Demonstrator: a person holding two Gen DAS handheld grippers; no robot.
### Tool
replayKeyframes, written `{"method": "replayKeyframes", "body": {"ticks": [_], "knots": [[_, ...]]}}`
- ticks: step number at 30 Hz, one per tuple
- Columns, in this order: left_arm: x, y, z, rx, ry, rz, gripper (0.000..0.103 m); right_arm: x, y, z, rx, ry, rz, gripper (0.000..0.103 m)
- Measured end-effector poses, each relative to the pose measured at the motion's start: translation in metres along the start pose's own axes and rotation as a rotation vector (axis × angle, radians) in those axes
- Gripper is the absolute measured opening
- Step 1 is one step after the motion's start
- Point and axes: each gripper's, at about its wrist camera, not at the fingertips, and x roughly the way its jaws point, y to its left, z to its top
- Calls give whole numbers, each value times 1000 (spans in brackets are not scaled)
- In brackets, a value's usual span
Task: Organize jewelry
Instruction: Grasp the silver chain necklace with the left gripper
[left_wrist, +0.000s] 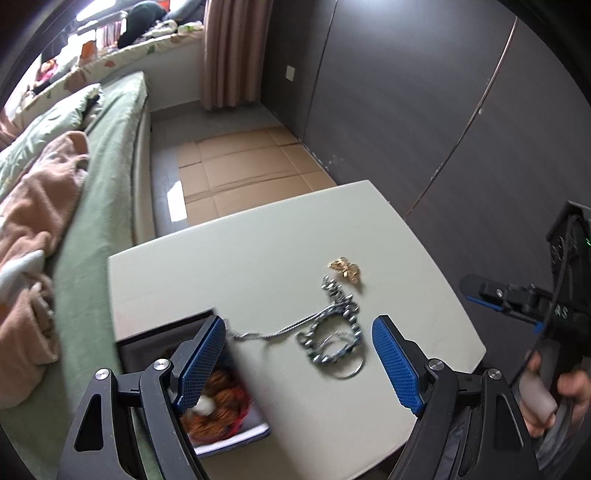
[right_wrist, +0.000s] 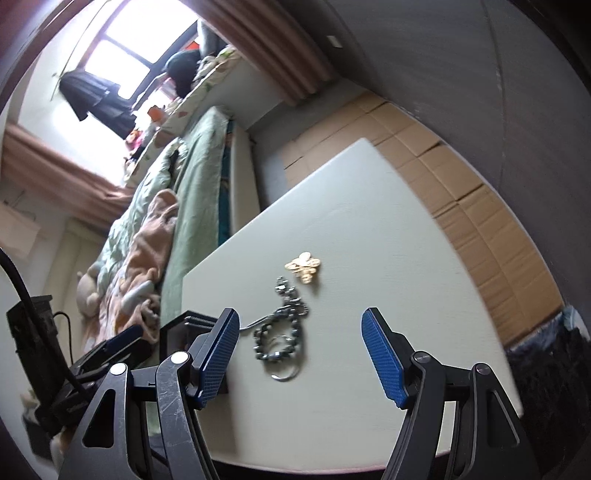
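A tangle of silver chains and a ring (left_wrist: 334, 338) (right_wrist: 280, 334) lies on the pale table (left_wrist: 280, 236) (right_wrist: 369, 206). Beyond it sits a small gold piece (left_wrist: 345, 271) (right_wrist: 304, 268). A dark box (left_wrist: 155, 345) (right_wrist: 184, 325) stands at the table's left edge, with orange-brown beads (left_wrist: 221, 406) inside. My left gripper (left_wrist: 299, 360) hangs open above the table, the tangle between its blue pads and untouched. My right gripper (right_wrist: 300, 356) is also open over the tangle, and it shows at the right edge of the left wrist view (left_wrist: 498, 301).
A bed with green sheets (left_wrist: 103, 177) (right_wrist: 192, 177) and a peach blanket (left_wrist: 40, 206) runs along the table's left side. Flattened cardboard (left_wrist: 243, 166) (right_wrist: 461, 177) covers the floor beyond the table. A dark panelled wall (left_wrist: 406, 92) stands to the right. A person's hand (left_wrist: 554, 398) grips the right tool.
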Motion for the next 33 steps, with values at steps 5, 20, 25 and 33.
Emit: {"method": "replayKeyframes", "body": {"ticks": [5,20,25,33], "knots": [[37,-19,14,-13,57,-9,74,-2,-14,4,31,1,-40,69],[123,-41,26,-38,187,97,60,2,-48,13,135,18,-131,69],[145,-39,22,-57,222,121,50,7,-52,14,155,33,-121,69],[135,-36,20,-45,195,118,23,13,-42,14,122,42,-140,69]]}}
